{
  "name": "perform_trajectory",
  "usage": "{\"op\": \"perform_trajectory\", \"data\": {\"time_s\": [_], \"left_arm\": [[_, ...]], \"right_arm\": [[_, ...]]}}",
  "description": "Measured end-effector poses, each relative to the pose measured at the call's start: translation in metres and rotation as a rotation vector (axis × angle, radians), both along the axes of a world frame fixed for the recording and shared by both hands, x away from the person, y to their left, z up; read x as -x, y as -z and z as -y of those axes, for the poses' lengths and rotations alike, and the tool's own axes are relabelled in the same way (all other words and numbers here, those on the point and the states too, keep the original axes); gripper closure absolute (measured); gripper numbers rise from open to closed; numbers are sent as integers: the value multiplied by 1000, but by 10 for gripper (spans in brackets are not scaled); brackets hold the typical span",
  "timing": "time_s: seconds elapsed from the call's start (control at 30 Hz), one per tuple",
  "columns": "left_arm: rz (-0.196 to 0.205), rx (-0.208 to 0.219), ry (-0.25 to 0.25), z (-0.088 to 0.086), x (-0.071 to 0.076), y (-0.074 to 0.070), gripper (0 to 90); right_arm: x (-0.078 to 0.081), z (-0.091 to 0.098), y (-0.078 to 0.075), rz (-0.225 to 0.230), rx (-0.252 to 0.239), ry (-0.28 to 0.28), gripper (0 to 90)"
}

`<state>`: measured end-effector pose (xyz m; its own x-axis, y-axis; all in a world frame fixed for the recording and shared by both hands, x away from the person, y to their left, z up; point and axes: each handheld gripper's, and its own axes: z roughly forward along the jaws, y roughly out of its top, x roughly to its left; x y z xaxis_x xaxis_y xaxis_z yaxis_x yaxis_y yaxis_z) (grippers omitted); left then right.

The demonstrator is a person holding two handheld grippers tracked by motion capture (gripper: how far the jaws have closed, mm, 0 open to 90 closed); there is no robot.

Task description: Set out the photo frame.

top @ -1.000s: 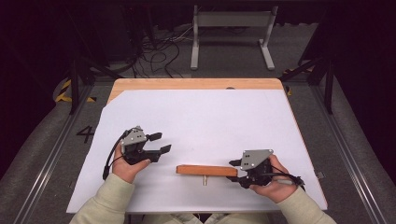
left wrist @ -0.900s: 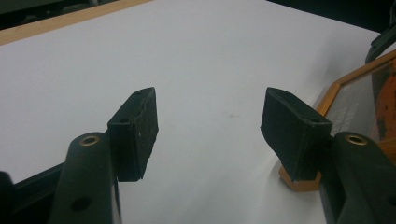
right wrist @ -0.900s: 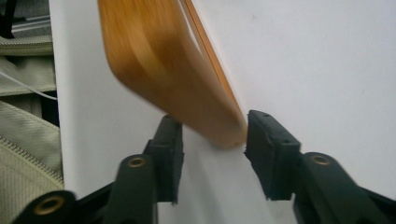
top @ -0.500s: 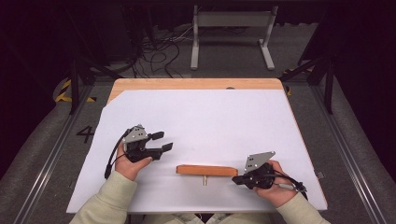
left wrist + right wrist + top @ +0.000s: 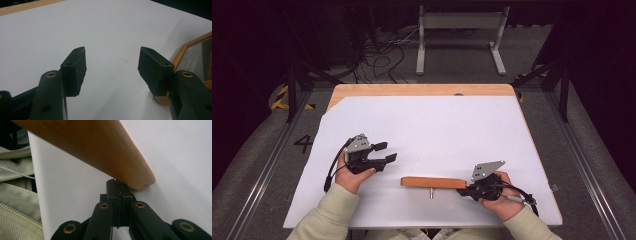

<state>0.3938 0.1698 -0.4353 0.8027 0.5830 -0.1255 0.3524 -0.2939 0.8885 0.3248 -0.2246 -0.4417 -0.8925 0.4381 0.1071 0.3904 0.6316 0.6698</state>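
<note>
The wooden block (image 5: 433, 182), a long flat orange-brown piece, lies on the white sheet (image 5: 437, 120) near the table's front edge, betw. the two hands and closer to the right one. The right gripper (image 5: 464, 191) sits at the block's right end w/ its jaws pressed flat together, pad to pad; in the right gripper view the wooden block (image 5: 95, 147) runs diagonally across the top and its rounded end comes down right at the closed tips of the right gripper (image 5: 117, 187), on top of or touching them (can't tell which), not between them. So nothing is clamped there. Those jaws have just been closing, w/ no wood caught in the gap. The left gripper (image 5: 386, 152) rests well to the block's left, apart from it, jaws standing wide w/ only bare white sheet between them; they have just been narrowing a little. In the left gripper view of the left gripper (image 5: 112, 65), an orange-brown framed edge (image 5: 186, 47) is partly behind the right-hand jaw and cut off by the frame edge, so hard to identify. A small metal pin (image 5: 431, 193) sticks out from the block's near side; its detail is too small to read. The block's far end is cropped in the right gripper view, and a beige sleeve (image 5: 15, 195) covers the left of that view.
</note>
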Motion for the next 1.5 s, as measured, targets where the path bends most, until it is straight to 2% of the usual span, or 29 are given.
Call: {"op": "perform_trajectory", "data": {"time_s": [0.27,0.4,0.57,0.73,0.83,1.23,1.33,1.5], "left_arm": [[4,-13,3,-1,1,0,398],[0,-18,1,-1,2,0,396],[-4,-18,-7,-4,4,0,395],[9,-18,-12,-6,4,1,393],[-2,-12,-16,-6,5,1,392],[-2,-16,-22,-8,6,2,390],[-2,-16,-21,-8,5,2,390],[-4,-17,-19,-8,5,2,390]], "right_arm": [[-9,-2,-1,14,-3,44,900],[-23,-5,-4,23,-20,83,900],[-35,-9,-4,32,-20,107,900],[-50,-15,-3,32,-26,134,900],[-54,-17,-3,33,-30,141,900],[-79,-31,0,36,-41,181,900],[-85,-34,2,31,-66,192,900],[-95,-40,1,34,-71,200,900]]}}
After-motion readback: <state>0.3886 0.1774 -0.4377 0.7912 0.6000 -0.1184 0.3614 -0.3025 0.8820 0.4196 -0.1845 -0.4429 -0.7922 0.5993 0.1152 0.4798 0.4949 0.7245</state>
